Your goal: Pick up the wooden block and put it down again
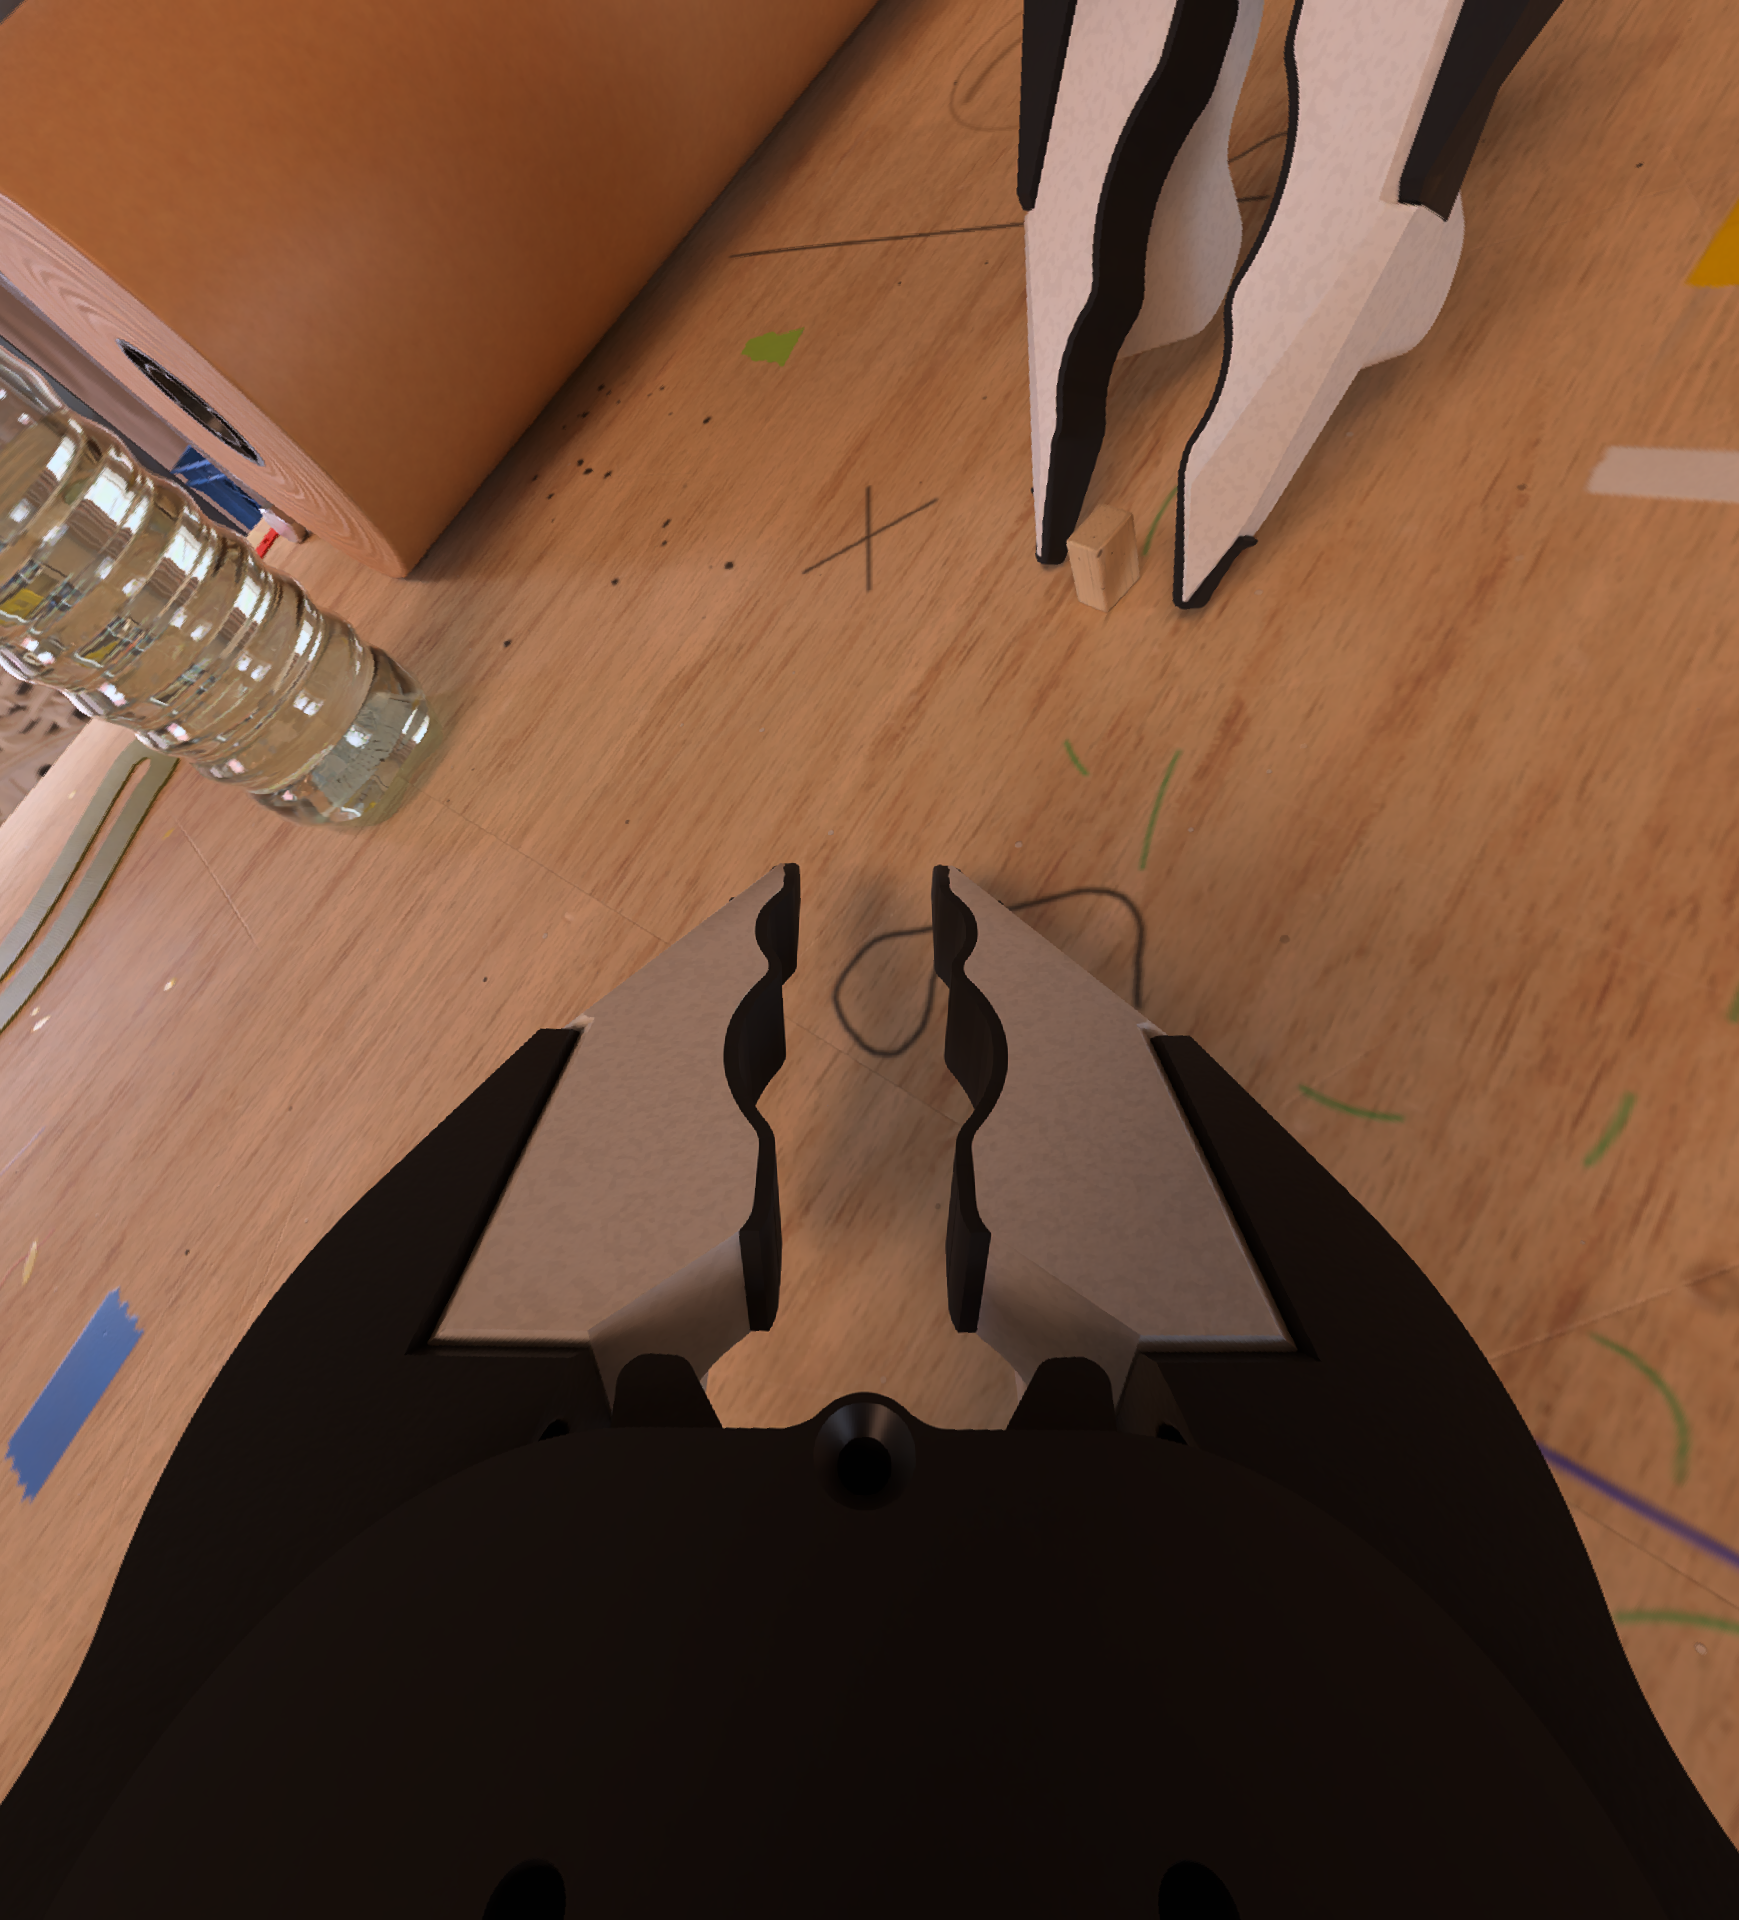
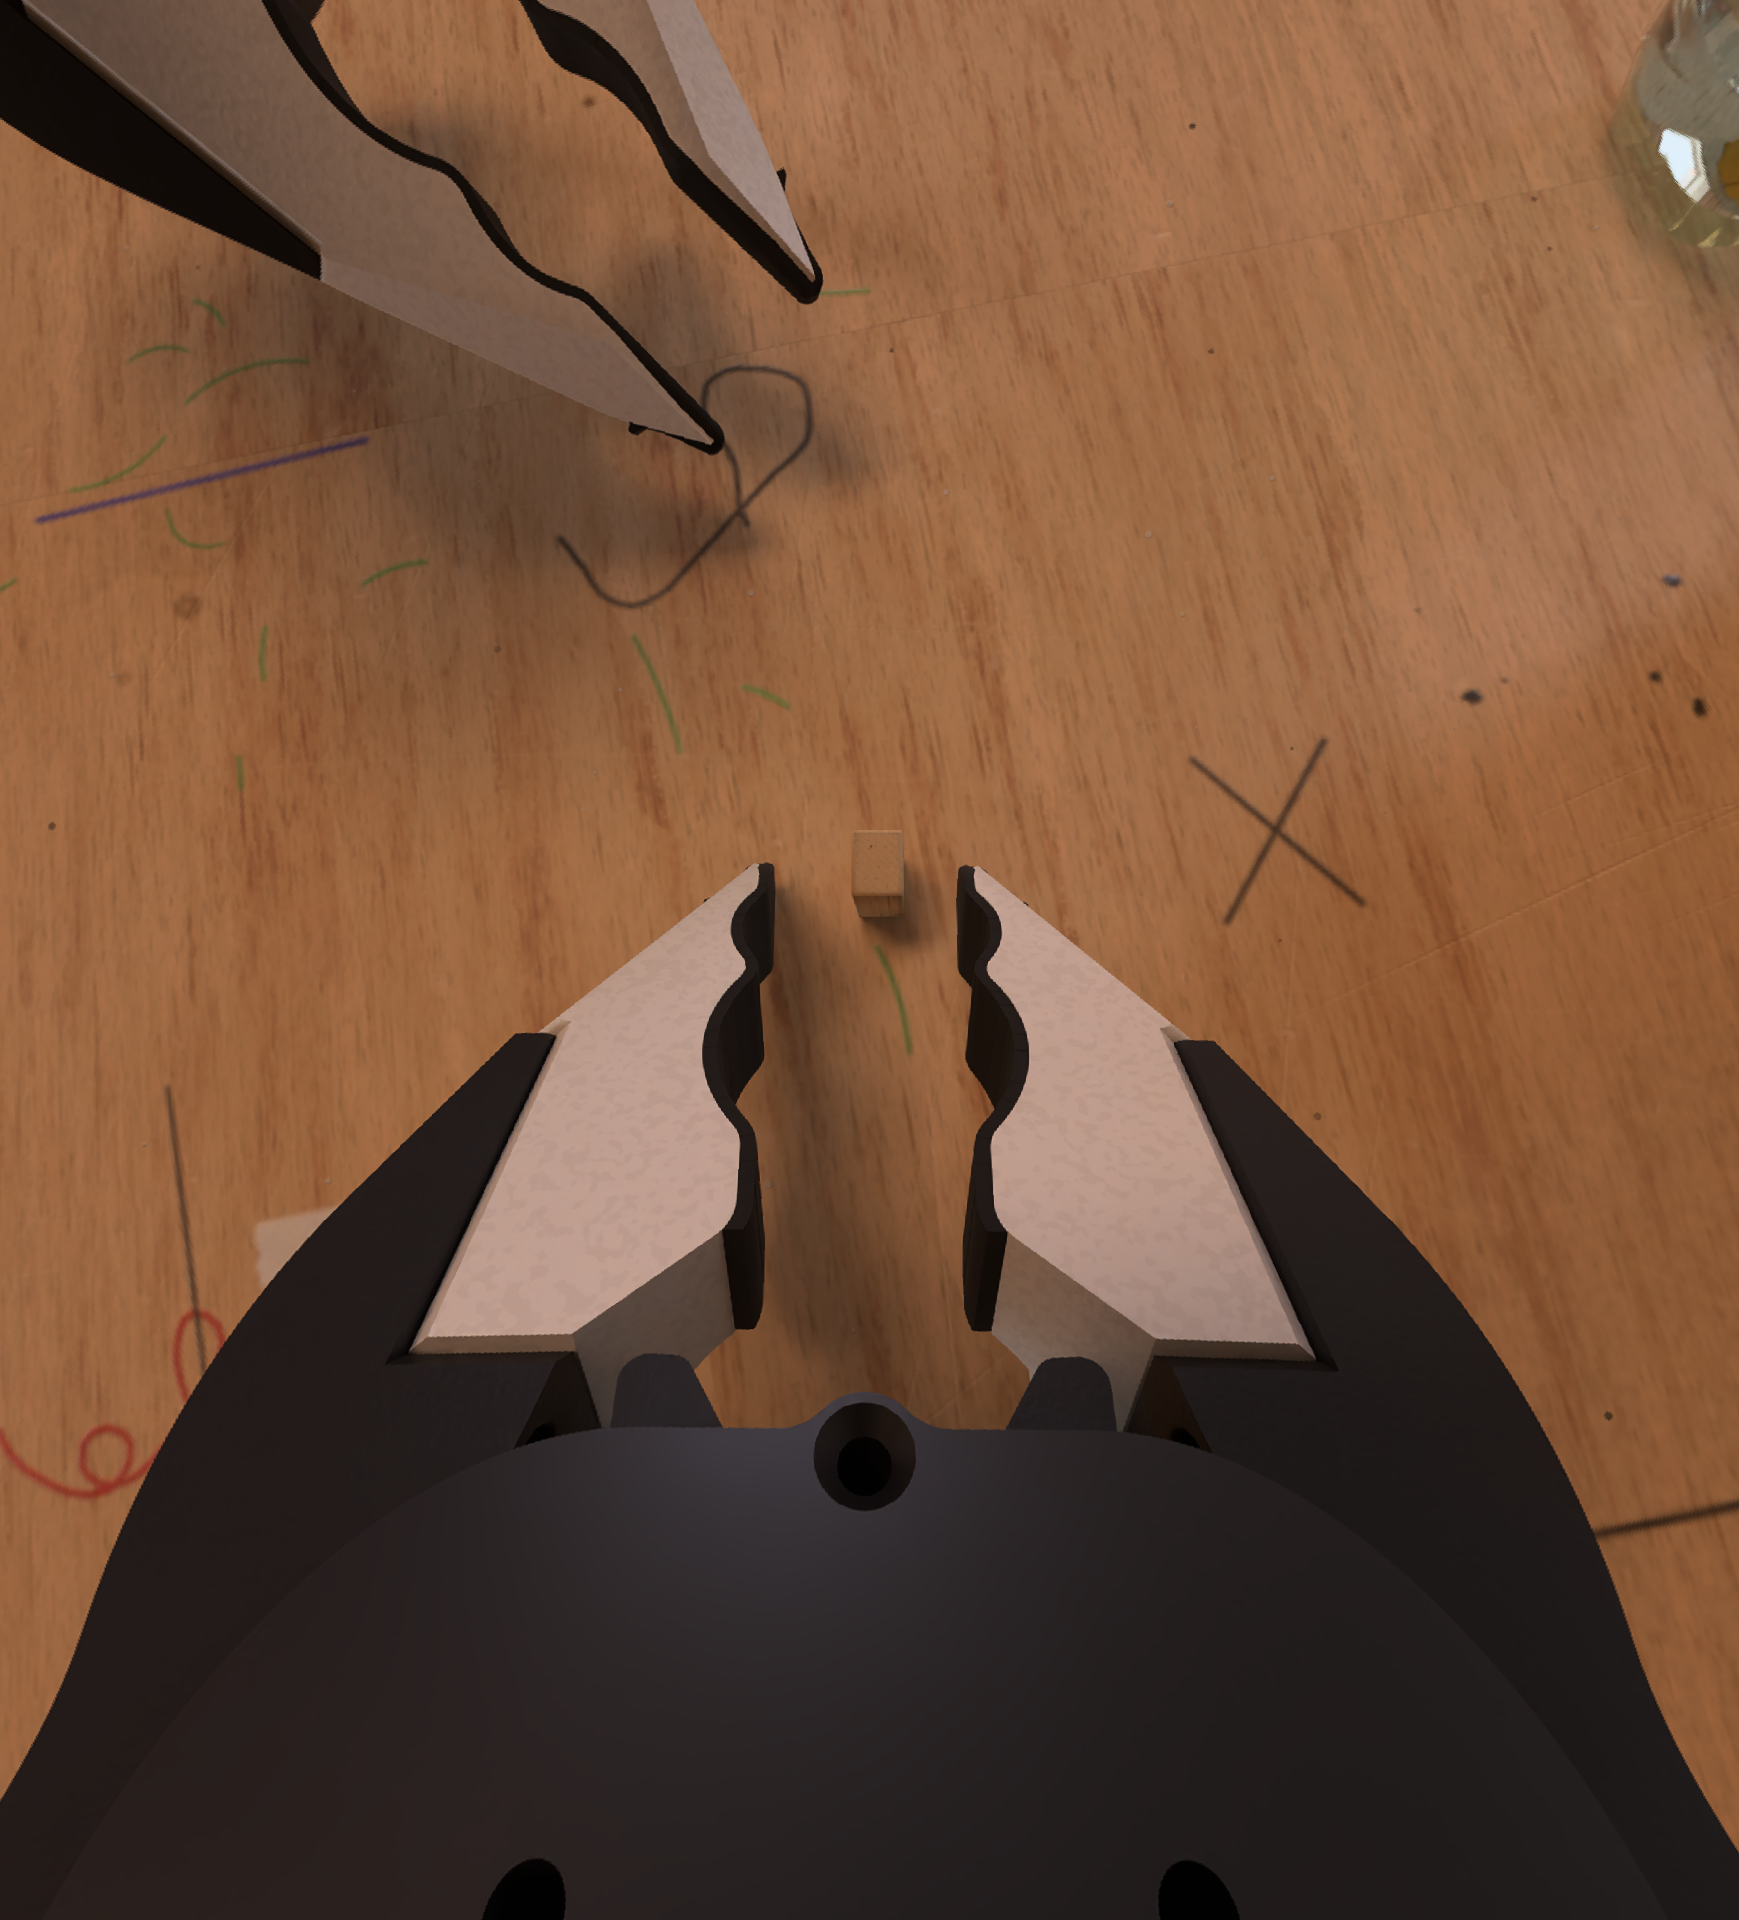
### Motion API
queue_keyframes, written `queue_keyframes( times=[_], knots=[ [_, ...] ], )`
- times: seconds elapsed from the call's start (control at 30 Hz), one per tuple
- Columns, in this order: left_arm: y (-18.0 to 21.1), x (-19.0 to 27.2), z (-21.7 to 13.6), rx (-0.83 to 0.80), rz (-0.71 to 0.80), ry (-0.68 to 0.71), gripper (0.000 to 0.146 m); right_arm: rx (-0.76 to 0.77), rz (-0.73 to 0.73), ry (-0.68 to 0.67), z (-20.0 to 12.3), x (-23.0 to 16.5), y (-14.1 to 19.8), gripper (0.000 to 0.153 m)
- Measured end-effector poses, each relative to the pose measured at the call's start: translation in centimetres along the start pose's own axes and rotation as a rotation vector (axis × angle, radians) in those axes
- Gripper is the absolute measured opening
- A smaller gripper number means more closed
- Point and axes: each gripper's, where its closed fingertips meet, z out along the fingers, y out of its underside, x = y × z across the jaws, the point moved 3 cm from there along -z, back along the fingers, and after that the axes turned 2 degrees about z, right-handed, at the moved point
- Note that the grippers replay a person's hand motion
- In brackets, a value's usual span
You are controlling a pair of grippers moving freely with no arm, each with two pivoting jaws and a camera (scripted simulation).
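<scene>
A small pale wooden block [image 2: 877, 875] stands on the wooden table [image 2: 1260, 468]. My right gripper [image 2: 863, 883] is open with its fingertips on either side of the block, not touching it. In the left wrist view the same block [image 1: 1104, 554] sits between the right gripper's two lowered fingers [image 1: 1120, 566], close to the left one. My left gripper [image 1: 865, 883] is open and empty, hovering over a black scribble on the table, a short way from the block. It also shows at the top left of the right wrist view [image 2: 763, 364].
A large roll of brown paper [image 1: 377, 239] lies at the left. A clear plastic bottle [image 1: 179, 634] lies on its side beside it; its base shows at the top right of the right wrist view [image 2: 1738, 135]. Pen marks and tape bits dot the table.
</scene>
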Motion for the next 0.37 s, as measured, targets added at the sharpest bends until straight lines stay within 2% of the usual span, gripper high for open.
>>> queue_keyframes(
  times=[0.1,0.17,0.37],
  knots=[
    [-0.3,-0.1,-0.3,0.034,-0.016,0.015,0.025,0.007,0.004,0.001,-0.1,0.0,0.0,0.036],
    [-0.7,-0.5,-1.1,0.114,-0.063,0.028,0.025,0.010,0.007,-0.002,-0.2,-0.1,-0.1,0.036],
    [-1.5,-3.3,-4.5,0.454,-0.357,0.020,0.025,0.009,-0.012,-0.001,-0.7,-0.1,-0.1,0.040]
  ],
)
